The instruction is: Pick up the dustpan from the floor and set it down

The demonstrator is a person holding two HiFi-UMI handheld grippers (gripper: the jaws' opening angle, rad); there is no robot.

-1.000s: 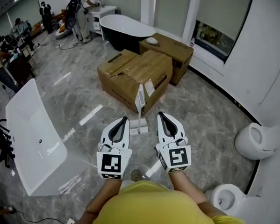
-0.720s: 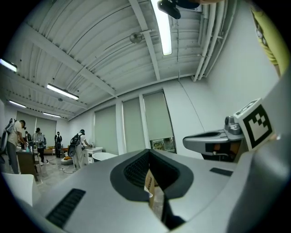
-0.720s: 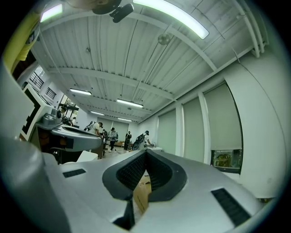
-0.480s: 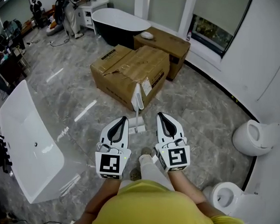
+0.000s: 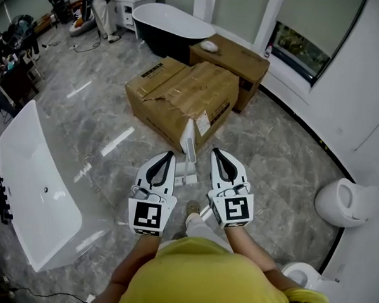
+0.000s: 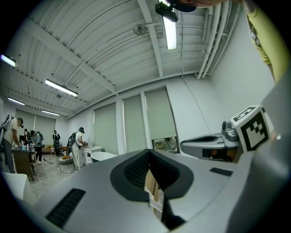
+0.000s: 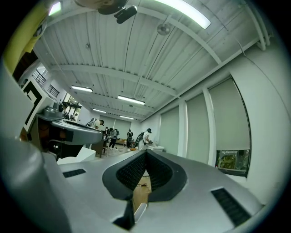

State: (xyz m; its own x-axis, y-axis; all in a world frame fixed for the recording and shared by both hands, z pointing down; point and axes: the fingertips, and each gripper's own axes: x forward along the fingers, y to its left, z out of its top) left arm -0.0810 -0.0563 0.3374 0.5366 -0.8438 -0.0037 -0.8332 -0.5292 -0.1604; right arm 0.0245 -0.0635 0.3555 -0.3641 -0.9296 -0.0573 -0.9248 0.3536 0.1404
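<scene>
1. The left tongs (image 5: 167, 157) and right tongs (image 5: 217, 155) sit side by side at the lower centre of the head view. Both point level and toward the top of the frame.
2. Both pairs of tongs are closed and empty. In each gripper view the jaws meet at their tips, leaving only a thin slit with nothing clamped in it.
3. The dustpan (image 5: 189, 148) is a white, long-handled one standing on the grey marble floor (image 5: 284, 165). It is at the centre of the head view, just beyond the tong tips and in the gap between them.
4. Its pan rests flat on the floor. The handle, its long axis, rises upright and leans against the near corner of the big cardboard box (image 5: 180, 84).
5. The coming move turns on one relation: the handle lies straight ahead and between the two pairs of tongs, well below their level. Neither hand is clearly nearer.
6. Through the right tongs' slit a white sliver shows low down, probably the handle; the left slit shows only the labelled box.
7. My judgement is that either pair must open and drop to the handle before any lift.
</scene>
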